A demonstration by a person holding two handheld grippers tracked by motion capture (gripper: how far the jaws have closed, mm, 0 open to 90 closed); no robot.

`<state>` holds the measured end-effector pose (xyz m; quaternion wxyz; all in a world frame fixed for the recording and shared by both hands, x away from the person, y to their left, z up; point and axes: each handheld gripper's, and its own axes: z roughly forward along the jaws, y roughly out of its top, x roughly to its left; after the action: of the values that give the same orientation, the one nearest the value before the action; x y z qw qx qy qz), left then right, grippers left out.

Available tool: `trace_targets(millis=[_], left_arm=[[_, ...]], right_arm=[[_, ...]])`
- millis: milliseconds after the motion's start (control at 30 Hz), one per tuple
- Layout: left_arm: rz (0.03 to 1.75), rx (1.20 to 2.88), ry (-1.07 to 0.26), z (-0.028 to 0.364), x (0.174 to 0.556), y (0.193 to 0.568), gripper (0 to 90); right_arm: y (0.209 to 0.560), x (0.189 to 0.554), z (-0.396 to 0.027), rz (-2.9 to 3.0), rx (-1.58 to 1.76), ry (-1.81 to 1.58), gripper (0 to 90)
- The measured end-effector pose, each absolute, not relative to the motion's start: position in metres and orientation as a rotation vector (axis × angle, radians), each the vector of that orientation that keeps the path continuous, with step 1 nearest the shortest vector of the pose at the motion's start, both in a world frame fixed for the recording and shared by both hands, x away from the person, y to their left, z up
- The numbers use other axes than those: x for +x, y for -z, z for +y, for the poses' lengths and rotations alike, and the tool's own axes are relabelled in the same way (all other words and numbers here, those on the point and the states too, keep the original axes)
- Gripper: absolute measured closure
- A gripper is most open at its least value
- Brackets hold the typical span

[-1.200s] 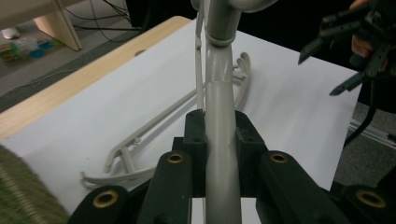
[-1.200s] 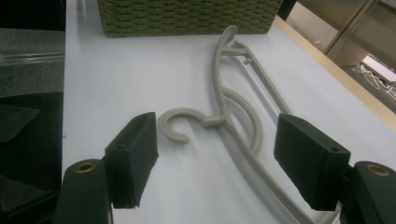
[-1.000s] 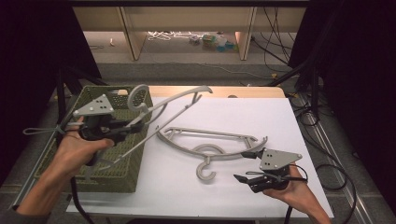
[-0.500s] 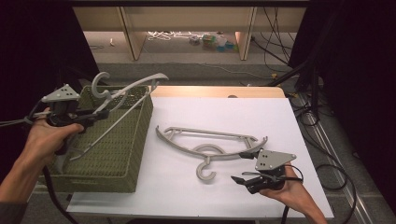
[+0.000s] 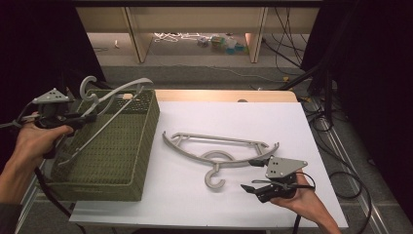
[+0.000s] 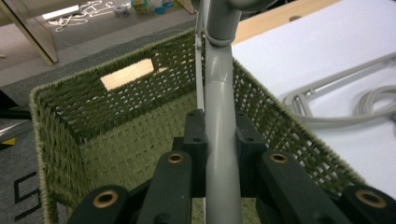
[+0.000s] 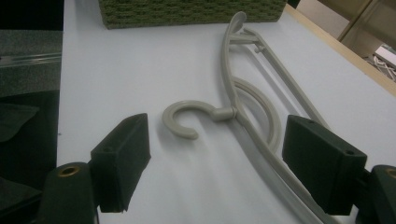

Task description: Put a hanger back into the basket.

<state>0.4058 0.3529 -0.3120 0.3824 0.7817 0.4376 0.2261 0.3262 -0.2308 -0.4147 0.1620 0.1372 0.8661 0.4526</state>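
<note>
- Two grey plastic hangers: one hanger [image 5: 109,105] is pinched between the jaws of the left gripper [image 5: 80,118] and held tilted over the basket; the other hanger [image 5: 219,148] lies flat on the white table [image 5: 253,122].
- One green woven basket [image 5: 119,151] sits at the table's left edge.
- Right gripper [image 7: 215,163] hovers just beside the flat hanger's hook [image 7: 184,116], jaws spread wide.
- No readable writing.
- Beyond: wooden shelving [image 5: 141,29], loose cables on a grey floor.

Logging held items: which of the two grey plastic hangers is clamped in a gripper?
The grey plastic hanger over the green woven basket is clamped by the left gripper; the other lies free on the white table.
</note>
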Motion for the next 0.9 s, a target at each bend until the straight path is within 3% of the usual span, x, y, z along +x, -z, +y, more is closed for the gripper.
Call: trace_targets(millis=[900], left_arm=[[1.116, 2.144, -0.572, 0.354, 0.417, 0.338, 79.0]], right_arm=[[0.417, 0.327, -0.232, 2.488, 0.39, -1.283, 24.2]])
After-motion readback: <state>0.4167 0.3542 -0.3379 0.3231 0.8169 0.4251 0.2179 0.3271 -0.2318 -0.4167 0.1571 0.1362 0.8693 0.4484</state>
